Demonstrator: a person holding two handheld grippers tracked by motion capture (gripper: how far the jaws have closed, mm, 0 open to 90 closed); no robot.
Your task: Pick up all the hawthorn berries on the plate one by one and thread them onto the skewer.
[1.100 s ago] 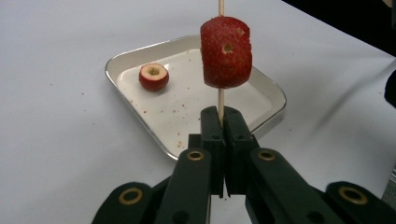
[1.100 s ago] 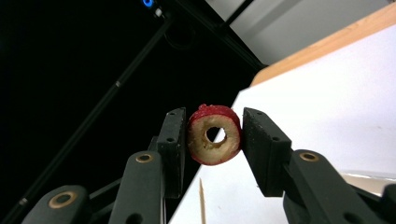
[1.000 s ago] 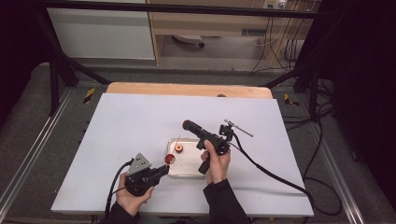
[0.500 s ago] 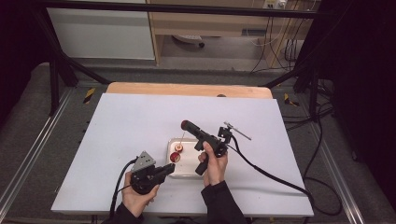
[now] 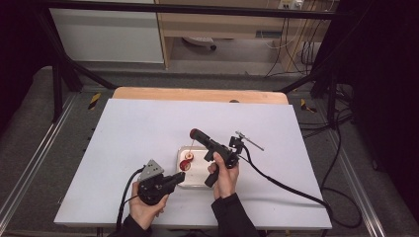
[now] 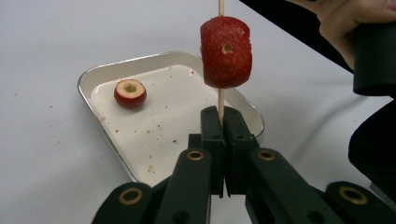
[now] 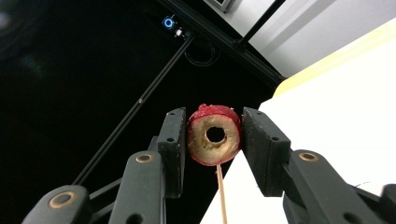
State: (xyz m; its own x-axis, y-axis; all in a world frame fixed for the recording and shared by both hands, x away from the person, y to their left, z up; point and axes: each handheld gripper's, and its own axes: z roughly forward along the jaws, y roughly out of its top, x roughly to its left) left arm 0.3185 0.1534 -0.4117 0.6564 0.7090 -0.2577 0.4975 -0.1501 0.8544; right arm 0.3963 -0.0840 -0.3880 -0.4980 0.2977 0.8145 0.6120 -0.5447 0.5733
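Note:
My left gripper [image 6: 221,122] is shut on the lower end of a thin wooden skewer [image 6: 220,98], held upright over the metal tray [image 6: 93,77]. A red cored fruit piece [image 6: 226,51] sits partway up the skewer. A second fruit piece [image 6: 130,93] lies in the tray. My right gripper [image 7: 215,135] is shut on a cored red fruit ring [image 7: 215,151], with the skewer tip just under it. In the high view the left gripper [image 5: 181,177] is at the tray's near left edge. The right gripper [image 5: 194,133] hovers above the tray.
The tray [image 5: 197,183] lies near the front middle of the white table [image 5: 148,123]. A cable [image 5: 286,185] trails from the right gripper across the table's right side. A wooden strip [image 5: 148,94] runs along the far edge.
The left gripper has moved right to the tray with the skewer. The right gripper has shifted left and now holds its fruit ring over the skewer's top.

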